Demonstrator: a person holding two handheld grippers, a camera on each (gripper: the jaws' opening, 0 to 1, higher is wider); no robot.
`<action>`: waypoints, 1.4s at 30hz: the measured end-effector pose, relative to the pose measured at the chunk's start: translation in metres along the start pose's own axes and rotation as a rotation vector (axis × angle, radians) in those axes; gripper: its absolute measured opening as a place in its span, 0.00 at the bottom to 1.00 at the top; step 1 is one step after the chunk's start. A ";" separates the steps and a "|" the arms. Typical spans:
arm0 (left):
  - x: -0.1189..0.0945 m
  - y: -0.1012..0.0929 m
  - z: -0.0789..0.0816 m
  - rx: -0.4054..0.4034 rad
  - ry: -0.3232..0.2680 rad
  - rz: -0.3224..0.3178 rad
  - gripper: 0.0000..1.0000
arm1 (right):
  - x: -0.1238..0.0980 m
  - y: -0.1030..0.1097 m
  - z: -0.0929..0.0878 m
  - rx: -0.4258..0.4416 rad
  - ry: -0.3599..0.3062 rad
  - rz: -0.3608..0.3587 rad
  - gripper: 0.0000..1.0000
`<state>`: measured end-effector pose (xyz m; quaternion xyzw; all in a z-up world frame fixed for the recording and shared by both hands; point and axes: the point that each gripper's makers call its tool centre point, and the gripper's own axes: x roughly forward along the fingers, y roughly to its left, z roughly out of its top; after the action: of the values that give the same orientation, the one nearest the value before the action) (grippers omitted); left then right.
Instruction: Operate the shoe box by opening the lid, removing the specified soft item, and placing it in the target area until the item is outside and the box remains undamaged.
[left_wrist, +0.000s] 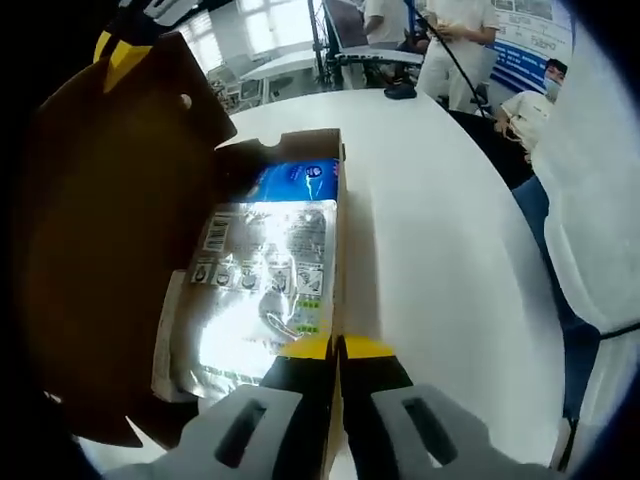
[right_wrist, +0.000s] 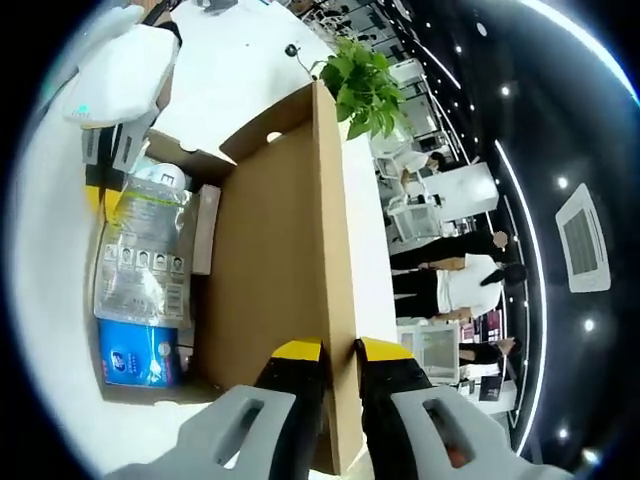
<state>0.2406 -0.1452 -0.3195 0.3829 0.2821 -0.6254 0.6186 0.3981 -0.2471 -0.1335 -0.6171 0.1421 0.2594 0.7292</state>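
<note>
At lower centre of both views, cardboard is pinched and the shoe box (left_wrist: 335, 200) is kept open.

Its side wall is clamped by the left gripper (left_wrist: 335, 350); the raised lid (right_wrist: 280, 230) is nipped by the right gripper (right_wrist: 338, 352), seemingly to expose the silver pouch (left_wrist: 262, 290) lying inside beside a blue pack (left_wrist: 295, 182).

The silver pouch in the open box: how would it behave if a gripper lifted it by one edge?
The silver pouch would probably sag, since its foil looks creased and soft. Its glossy skin may slip. It looks flat, so likely light. The shoe box walls hug it closely, so it could drag.
</note>
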 end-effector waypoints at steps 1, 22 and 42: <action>0.000 0.000 0.000 -0.003 0.000 0.001 0.02 | 0.001 -0.001 0.000 0.004 0.000 0.003 0.09; 0.001 -0.001 0.001 -0.013 -0.004 0.001 0.02 | 0.015 -0.008 -0.005 -0.056 0.018 0.007 0.06; 0.000 -0.001 0.001 -0.023 -0.006 0.002 0.02 | 0.028 -0.016 -0.009 -0.027 0.019 0.098 0.06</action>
<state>0.2397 -0.1462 -0.3189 0.3744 0.2869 -0.6225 0.6245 0.4305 -0.2521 -0.1371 -0.6216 0.1756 0.2906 0.7059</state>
